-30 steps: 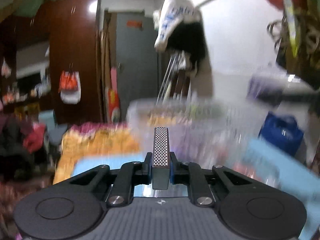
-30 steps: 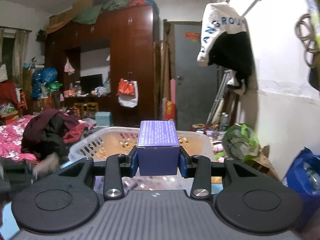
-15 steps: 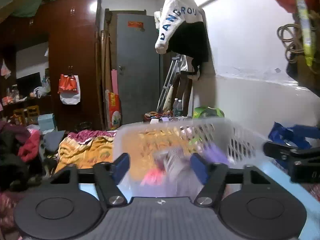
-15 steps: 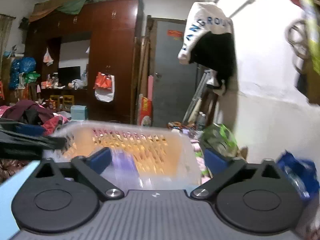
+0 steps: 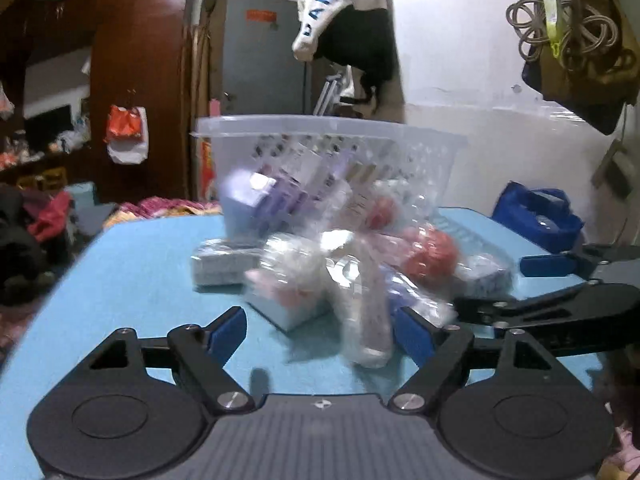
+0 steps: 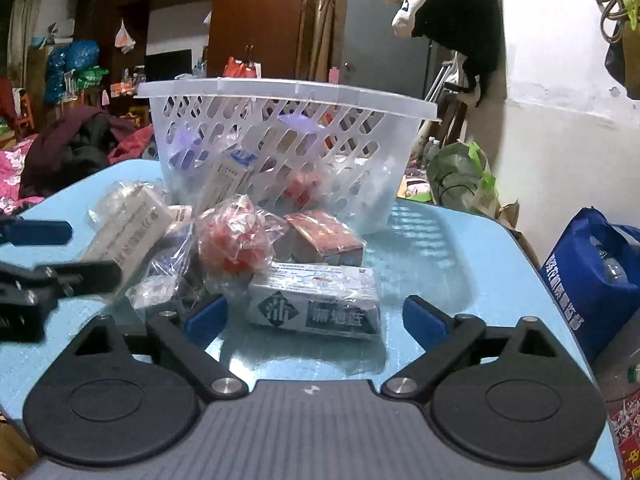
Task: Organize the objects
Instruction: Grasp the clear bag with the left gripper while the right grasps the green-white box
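A clear plastic basket point(image 6: 288, 92) stands on the blue table point(image 6: 448, 256) and holds several boxes and bags. In front of it lies a pile: a grey-blue box point(image 6: 316, 306), a red-brown box point(image 6: 324, 236), a bag of red items point(image 6: 234, 240) and a white box point(image 6: 128, 232). My right gripper point(image 6: 316, 320) is open and empty, its jaws either side of the grey-blue box. My left gripper point(image 5: 320, 330) is open and empty, just in front of blurred wrapped packets point(image 5: 360, 280). The basket also shows in the left wrist view point(image 5: 320, 128).
A blue bag point(image 6: 592, 272) sits right of the table by the white wall. A green bag point(image 6: 460, 176) lies behind the table. Clothes are heaped on a bed point(image 6: 60, 148) to the left. The right gripper shows in the left wrist view point(image 5: 560, 308).
Both grippers opened: the left let go of a narrow grey box, the right a purple box. Both then dropped down low over the table, facing the pile in front of the basket.
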`<action>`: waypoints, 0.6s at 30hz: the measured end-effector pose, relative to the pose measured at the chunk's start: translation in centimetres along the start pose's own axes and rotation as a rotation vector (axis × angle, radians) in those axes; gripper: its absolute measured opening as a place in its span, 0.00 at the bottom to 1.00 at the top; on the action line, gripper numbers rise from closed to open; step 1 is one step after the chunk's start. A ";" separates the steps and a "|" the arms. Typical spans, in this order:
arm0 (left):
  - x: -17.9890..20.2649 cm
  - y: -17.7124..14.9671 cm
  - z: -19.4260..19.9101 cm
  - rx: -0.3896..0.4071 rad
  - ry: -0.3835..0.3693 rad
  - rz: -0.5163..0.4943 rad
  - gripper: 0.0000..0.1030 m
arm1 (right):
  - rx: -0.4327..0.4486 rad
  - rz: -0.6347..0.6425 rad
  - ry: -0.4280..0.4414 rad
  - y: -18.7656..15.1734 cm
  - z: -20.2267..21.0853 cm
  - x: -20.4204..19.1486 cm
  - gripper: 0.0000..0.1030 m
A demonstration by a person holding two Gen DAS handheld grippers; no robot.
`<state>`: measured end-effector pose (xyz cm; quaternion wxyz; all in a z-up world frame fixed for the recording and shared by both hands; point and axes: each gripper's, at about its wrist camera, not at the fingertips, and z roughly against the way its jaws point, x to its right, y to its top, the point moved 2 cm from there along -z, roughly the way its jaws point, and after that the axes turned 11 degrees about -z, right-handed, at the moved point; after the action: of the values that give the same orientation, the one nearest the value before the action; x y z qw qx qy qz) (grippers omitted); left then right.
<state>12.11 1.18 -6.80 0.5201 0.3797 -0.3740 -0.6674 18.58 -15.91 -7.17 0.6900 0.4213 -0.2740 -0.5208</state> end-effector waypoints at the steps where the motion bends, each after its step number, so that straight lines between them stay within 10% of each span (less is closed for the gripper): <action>1: 0.2 0.1 -0.3 -0.003 -0.014 -0.003 0.82 | -0.017 -0.006 0.001 0.0 -0.2 0.1 0.82; 5: 0.7 0.2 -0.8 -0.017 0.030 -0.021 0.80 | -0.026 -0.042 0.003 -0.5 -0.2 0.6 0.78; 9: 1.3 -0.1 -0.8 0.000 0.045 -0.032 0.35 | 0.018 -0.080 0.004 -0.4 0.1 1.2 0.77; 18: 1.6 -0.5 0.5 0.078 0.024 -0.060 0.33 | 0.074 -0.112 0.011 -0.4 0.7 1.5 0.76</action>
<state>11.23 -0.22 -7.22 0.4891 0.4188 -0.3820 -0.6629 18.32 -17.61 -7.25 0.6452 0.4642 -0.2651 -0.5459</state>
